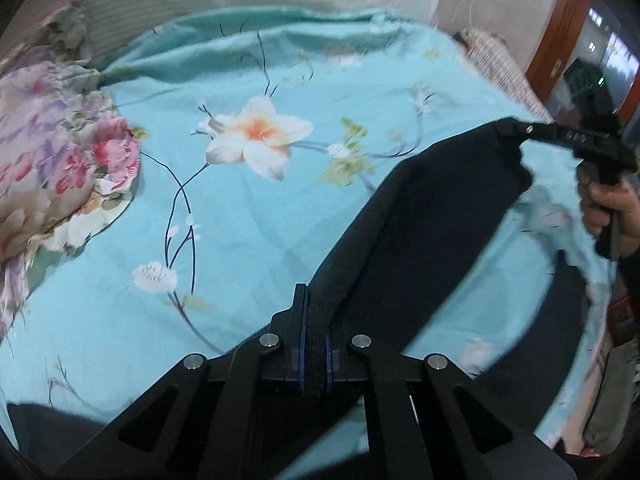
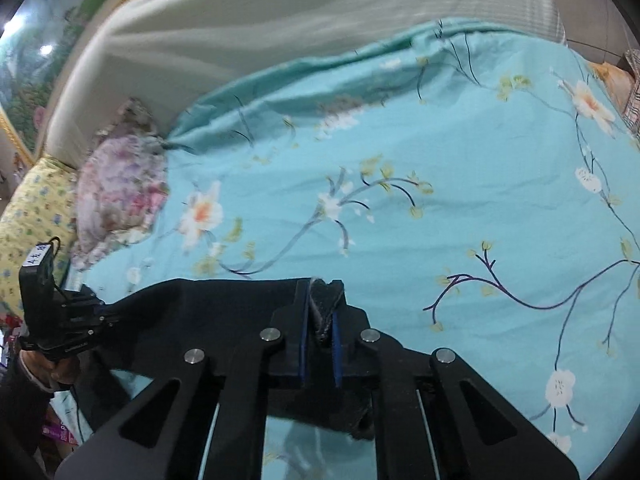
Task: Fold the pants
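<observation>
Pants (image 1: 420,240) of dark fabric hung stretched above the turquoise floral bedsheet (image 1: 240,208), held taut between the two grippers. The left gripper (image 1: 315,344) was clamped on a thick banded edge of the pants, with the cloth sandwiched between its blue-lined pads and running away from it in a long dark strip toward the far corner. At that corner the right gripper (image 1: 516,128) pinched the fabric, its black body and the person's hand (image 1: 608,208) showing just behind it, near the sheet's right-hand edge.

From the right wrist view, the right gripper (image 2: 320,320) had its fingers closed on a bunched fold of the pants (image 2: 208,312), which spread leftward over the bedsheet (image 2: 440,200) as a flat dark panel. The left gripper (image 2: 86,318) sat at the panel's other end, gripping it, with a white label on the device above it.

Beside the sheet's left edge lay a pink and purple floral pillow (image 1: 52,152), touching the sheet, and a yellow patterned pillow (image 2: 36,216) sat just beyond it. Behind the sheet's far edge rose a pale striped headboard cover (image 2: 300,32).
</observation>
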The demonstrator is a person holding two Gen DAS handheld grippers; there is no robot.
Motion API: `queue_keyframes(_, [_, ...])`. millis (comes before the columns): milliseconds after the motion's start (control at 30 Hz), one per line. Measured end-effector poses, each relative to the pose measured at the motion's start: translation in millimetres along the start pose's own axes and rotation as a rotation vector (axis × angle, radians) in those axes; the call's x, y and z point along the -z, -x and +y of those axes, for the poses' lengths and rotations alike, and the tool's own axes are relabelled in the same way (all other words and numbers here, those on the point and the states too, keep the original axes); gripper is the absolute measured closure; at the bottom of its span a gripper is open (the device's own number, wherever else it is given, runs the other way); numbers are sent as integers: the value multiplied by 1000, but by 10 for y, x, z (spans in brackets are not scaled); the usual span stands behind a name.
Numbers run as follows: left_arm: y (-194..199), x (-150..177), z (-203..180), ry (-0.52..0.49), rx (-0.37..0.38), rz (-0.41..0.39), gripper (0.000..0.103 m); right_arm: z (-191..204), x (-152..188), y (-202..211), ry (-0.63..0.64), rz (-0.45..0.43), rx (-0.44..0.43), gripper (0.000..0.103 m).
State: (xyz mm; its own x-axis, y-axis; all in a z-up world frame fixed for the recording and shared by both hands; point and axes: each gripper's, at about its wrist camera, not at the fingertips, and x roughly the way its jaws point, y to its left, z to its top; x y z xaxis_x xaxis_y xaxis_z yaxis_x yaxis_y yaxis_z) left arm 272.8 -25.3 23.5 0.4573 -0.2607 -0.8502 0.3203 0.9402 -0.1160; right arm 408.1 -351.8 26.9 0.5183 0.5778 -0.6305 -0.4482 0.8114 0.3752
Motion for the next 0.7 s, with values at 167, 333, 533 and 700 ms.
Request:
queue_keyframes(167, [395,298,-158,3,43,-53,98,95,132,287,27,-39,-53,93])
queue_keyframes(333, [652,634,-376,-16,65,-74,99,124,416,584,60,-64,-119,93])
queue_keyframes(533, [788,1019,-526,-14,83,-83,99,39,862,839,50,-59,-160,94])
queue_keyframes(700, [848,1308,-580,-2,92,-78,99,51,1201,985,50,-54,-185,94])
